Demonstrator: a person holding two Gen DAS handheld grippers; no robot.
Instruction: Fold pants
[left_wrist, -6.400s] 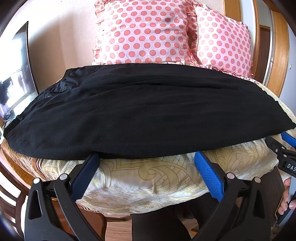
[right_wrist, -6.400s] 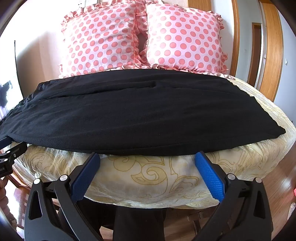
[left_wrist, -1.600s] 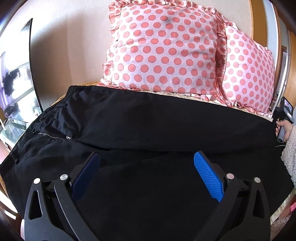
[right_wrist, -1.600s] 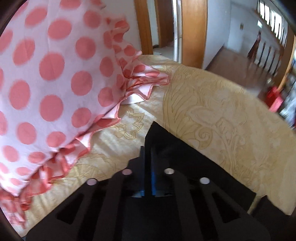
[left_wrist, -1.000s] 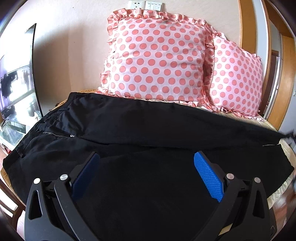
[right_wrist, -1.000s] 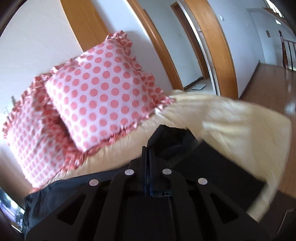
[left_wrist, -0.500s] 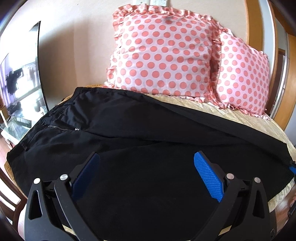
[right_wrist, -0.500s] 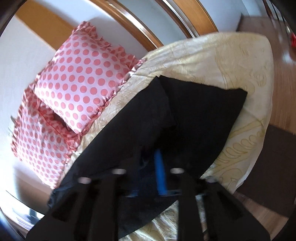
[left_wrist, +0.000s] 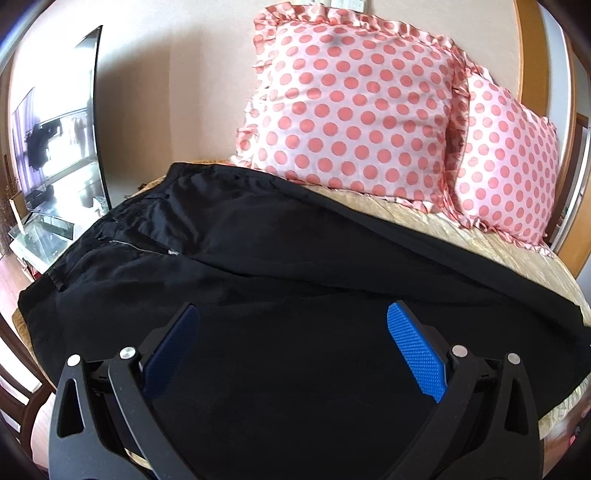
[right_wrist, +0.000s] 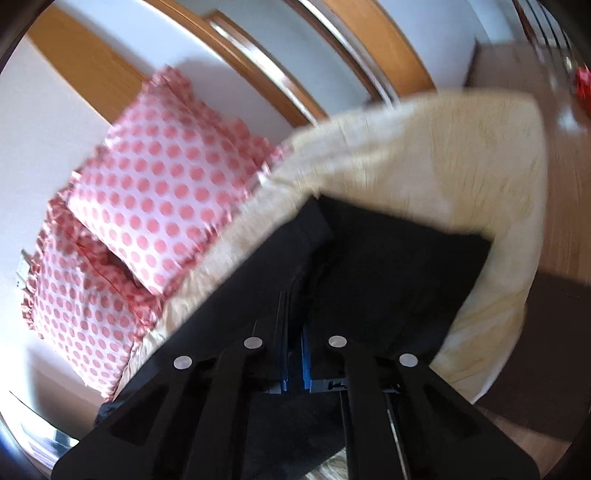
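Observation:
Black pants (left_wrist: 280, 266) lie across a yellow patterned bed cover, waist and zipper (left_wrist: 140, 249) at the left, legs running right. The upper leg lies slanted over the lower one. My left gripper (left_wrist: 291, 332) is open and empty, hovering over the near leg. In the right wrist view my right gripper (right_wrist: 293, 328) is shut on the hem end of the upper pant leg (right_wrist: 295, 258), holding it over the lower leg's end (right_wrist: 399, 273). That view is blurred.
Two pink polka-dot pillows (left_wrist: 351, 118) lean against the wall at the back of the bed cover (left_wrist: 461, 236). A TV (left_wrist: 59, 122) on a glass stand is at the left. Wooden door frames (right_wrist: 369, 48) and wood floor lie beyond the bed's right end.
My right gripper has carried the upper leg's end back toward the lower leg's end at the bed's right edge. My left gripper stays open, drifting slightly over the pants.

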